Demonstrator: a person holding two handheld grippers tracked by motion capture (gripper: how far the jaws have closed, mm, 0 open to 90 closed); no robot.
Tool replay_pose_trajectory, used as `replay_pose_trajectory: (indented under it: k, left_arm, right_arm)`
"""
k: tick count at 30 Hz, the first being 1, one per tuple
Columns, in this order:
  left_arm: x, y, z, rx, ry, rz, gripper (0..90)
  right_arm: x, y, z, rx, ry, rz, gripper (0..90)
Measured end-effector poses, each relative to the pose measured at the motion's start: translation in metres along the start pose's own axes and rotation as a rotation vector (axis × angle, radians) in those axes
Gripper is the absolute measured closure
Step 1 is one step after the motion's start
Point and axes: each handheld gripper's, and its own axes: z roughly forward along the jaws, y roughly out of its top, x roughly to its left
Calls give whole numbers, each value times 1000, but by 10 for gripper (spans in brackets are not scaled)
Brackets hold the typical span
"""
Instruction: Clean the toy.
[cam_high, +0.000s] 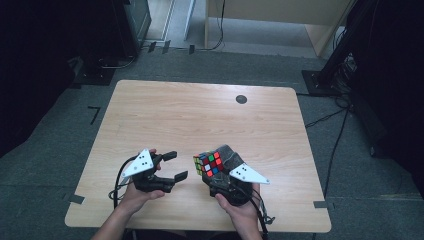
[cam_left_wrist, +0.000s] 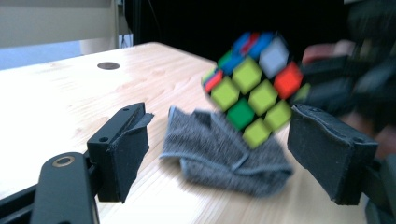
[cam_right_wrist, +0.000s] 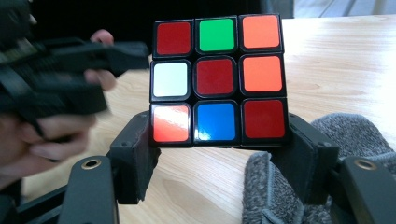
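Cube (cam_high: 209, 163) in the right tongs (cam_high: 218, 176) above the near middle of the desk (cam_high: 200, 115), cloth (cam_high: 231, 156) just behind and under it, left tongs (cam_high: 175, 165) beside it to the left, apart from it

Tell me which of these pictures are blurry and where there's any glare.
Left gripper view: the puzzle cube and grey cloth are smeared by motion. Right gripper view: the cube is sharp, with glare on its lower-left red sticker, while the left gripper is blurred. High view: soft and dim around the table.
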Motion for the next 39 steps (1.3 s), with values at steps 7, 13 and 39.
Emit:
replay_pose_trajectory:
  k: [7, 13, 39]
  left_arm:
    - [-22, -6, 17, 84, 66, 173, 193]
    - [-29, -9, 20, 97, 103, 259, 188]
    - [-18, -15, 11, 39, 154, 230, 340]
  right_arm:
    - [10, 4, 1, 41, 77, 36, 341]
    - [17, -1, 9, 120, 123, 74, 341]
    - [3, 13, -2, 54, 220, 126, 140]
